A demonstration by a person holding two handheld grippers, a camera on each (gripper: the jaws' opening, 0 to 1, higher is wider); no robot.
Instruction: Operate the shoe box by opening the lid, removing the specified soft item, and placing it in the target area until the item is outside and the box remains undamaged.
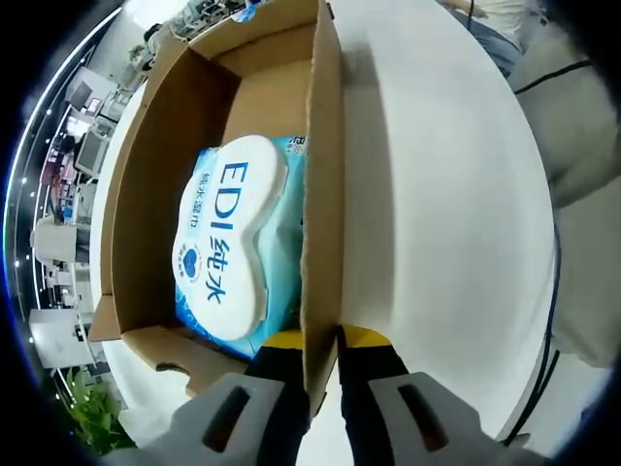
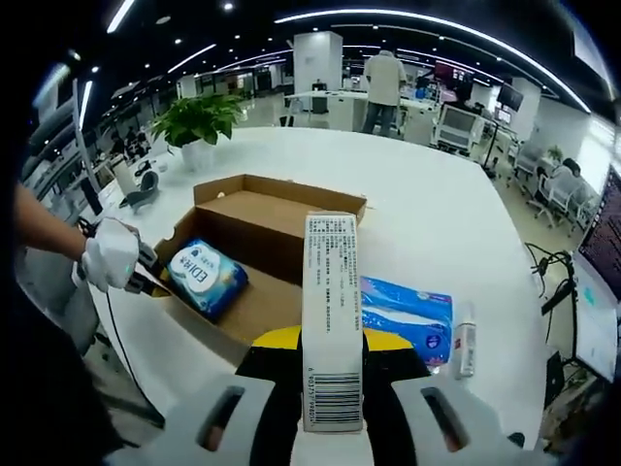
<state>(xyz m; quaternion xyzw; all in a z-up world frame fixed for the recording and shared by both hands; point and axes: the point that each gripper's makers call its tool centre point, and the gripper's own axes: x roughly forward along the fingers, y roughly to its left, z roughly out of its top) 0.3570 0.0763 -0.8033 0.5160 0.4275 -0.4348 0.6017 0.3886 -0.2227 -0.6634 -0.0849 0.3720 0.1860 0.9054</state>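
The brown shoe box (image 1: pixel 146 184) lies with its lid open on the white table. Inside it rests a blue and white soft wipes pack (image 1: pixel 228 243) printed "EDI". My left gripper (image 1: pixel 325 364) is shut on the box's side wall, which runs up between its jaws. In the right gripper view the box (image 2: pixel 281 218) sits ahead with the wipes pack (image 2: pixel 204 277) in its near left corner. My right gripper (image 2: pixel 332 388) is shut on a tall white carton (image 2: pixel 332 311) with a barcode, held upright above the table. A gloved hand (image 2: pixel 112 257) holds the left gripper at the box's left wall.
A blue soft package (image 2: pixel 408 311) lies on the table right of the box, with a small bottle (image 2: pixel 466 349) beside it. A potted plant (image 2: pixel 199 116) stands at the table's far left. A person (image 2: pixel 385 73) stands far behind. Bare tabletop (image 1: pixel 437 194) spreads right of the box.
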